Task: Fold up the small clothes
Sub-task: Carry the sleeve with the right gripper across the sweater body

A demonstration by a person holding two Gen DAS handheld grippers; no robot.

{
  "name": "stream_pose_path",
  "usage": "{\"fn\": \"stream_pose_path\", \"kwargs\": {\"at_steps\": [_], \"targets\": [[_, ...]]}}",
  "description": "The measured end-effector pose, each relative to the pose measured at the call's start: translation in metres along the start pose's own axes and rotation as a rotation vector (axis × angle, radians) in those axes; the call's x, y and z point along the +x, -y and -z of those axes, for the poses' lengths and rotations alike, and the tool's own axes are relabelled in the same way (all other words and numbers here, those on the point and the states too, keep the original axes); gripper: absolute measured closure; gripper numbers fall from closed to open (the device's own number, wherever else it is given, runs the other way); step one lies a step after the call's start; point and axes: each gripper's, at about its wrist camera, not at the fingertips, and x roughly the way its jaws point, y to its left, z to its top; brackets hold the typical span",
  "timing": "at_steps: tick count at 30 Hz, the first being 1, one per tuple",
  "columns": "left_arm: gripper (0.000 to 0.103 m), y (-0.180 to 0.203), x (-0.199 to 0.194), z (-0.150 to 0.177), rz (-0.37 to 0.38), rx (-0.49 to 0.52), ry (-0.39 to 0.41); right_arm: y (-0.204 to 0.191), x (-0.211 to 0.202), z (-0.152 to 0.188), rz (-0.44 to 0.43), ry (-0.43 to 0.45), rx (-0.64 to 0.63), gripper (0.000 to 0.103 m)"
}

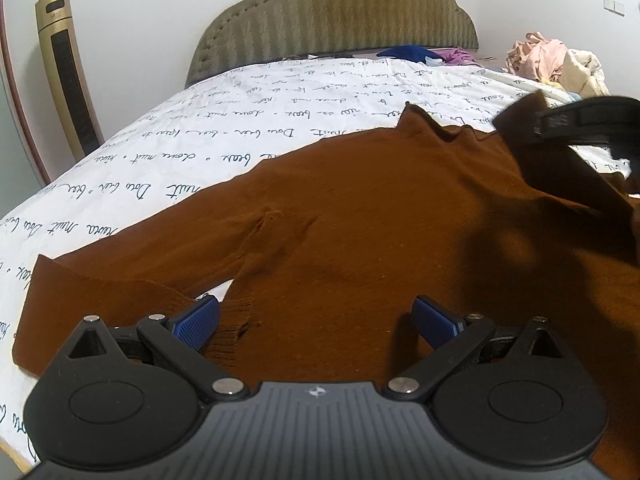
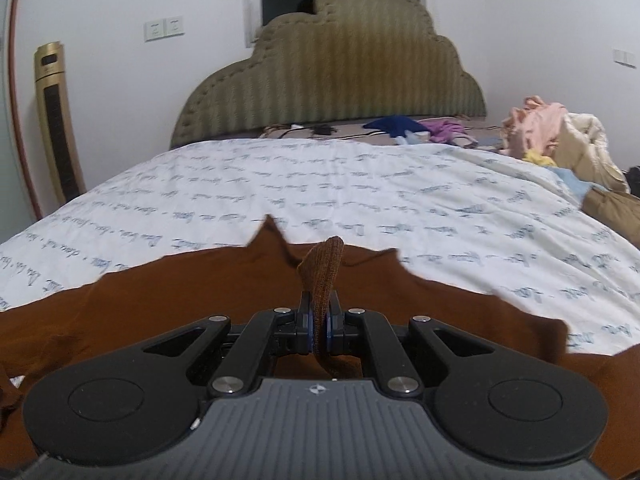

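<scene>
A brown knit sweater (image 1: 360, 216) lies spread on the bed, its left sleeve (image 1: 100, 280) stretched out toward the left. My left gripper (image 1: 316, 320) is open and hovers low over the sweater's hem, with its blue pads on either side of the ribbed edge. My right gripper (image 2: 319, 328) is shut on a ribbed cuff of the sweater (image 2: 324, 268) and holds it lifted above the body of the sweater (image 2: 160, 300). It also shows in the left wrist view (image 1: 560, 124), holding the right sleeve raised over the sweater.
The bed has a white cover with script print (image 1: 240, 120) and an olive padded headboard (image 1: 332, 12). A pile of clothes (image 2: 560, 136) lies at the far right, more garments (image 2: 400, 124) by the headboard. A gold tower fan (image 1: 68, 72) stands at the left.
</scene>
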Motion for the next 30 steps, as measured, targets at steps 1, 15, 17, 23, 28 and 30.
{"fn": "stream_pose_path", "kwargs": {"at_steps": [1,15,17,23,28,30], "targets": [[0.000,-0.001,0.000,0.000,-0.001,-0.003,-0.001,-0.007,0.002,-0.001,-0.009,-0.001,-0.007,0.092],[0.000,-0.018,-0.006,0.004,-0.015,-0.043,-0.006,-0.098,0.041,-0.013,-0.122,-0.013,-0.130,0.092],[0.000,-0.020,-0.007,0.004,-0.014,-0.050,-0.006,-0.105,0.042,-0.012,-0.146,-0.018,-0.128,0.092],[0.000,-0.028,-0.006,0.008,-0.019,-0.075,-0.015,-0.121,0.045,-0.008,-0.228,-0.069,-0.116,0.092],[0.000,-0.031,-0.006,0.008,-0.019,-0.096,-0.022,-0.122,0.056,0.000,-0.293,-0.150,-0.097,0.085],[0.000,-0.034,-0.005,0.008,-0.020,-0.098,-0.020,-0.117,0.060,0.001,-0.351,-0.195,-0.045,0.055]]}}
